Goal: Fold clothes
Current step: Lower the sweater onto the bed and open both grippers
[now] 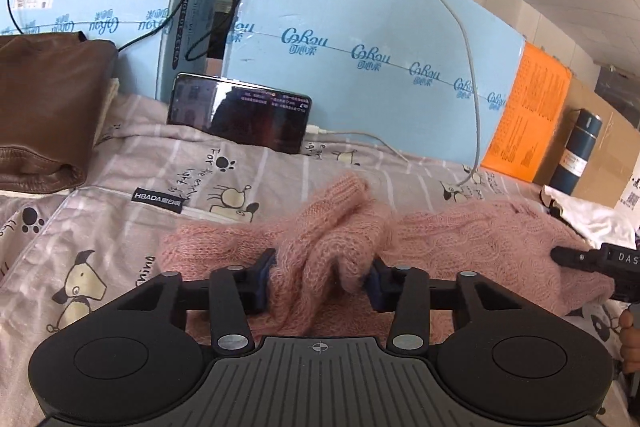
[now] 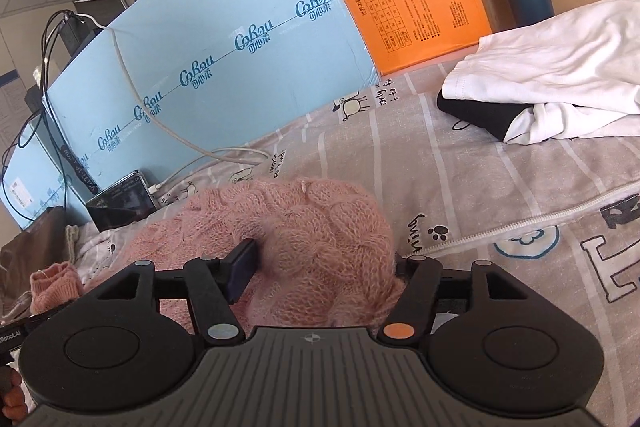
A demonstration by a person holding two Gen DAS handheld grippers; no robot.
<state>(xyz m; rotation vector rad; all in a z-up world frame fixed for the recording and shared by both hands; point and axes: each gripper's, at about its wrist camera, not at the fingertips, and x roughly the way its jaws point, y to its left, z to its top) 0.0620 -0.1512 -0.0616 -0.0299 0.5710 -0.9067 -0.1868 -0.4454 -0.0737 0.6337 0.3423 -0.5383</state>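
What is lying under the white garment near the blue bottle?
A folded black item sticks out from under the white garment. Its rest is covered, so what it is cannot be told.

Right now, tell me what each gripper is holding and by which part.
The left gripper pinches a bunched fold of the pink sweater. The right gripper straddles a mound of it; its grip cannot be told.

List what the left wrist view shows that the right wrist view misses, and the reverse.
Only the left wrist view: the HBADA label on the bedding and the left gripper, jaws pinching a fold of pink sweater. Only the right wrist view: the black garment under the white garment. Both: the sweater, phone, blue boxes, orange box, vacuum bottle.
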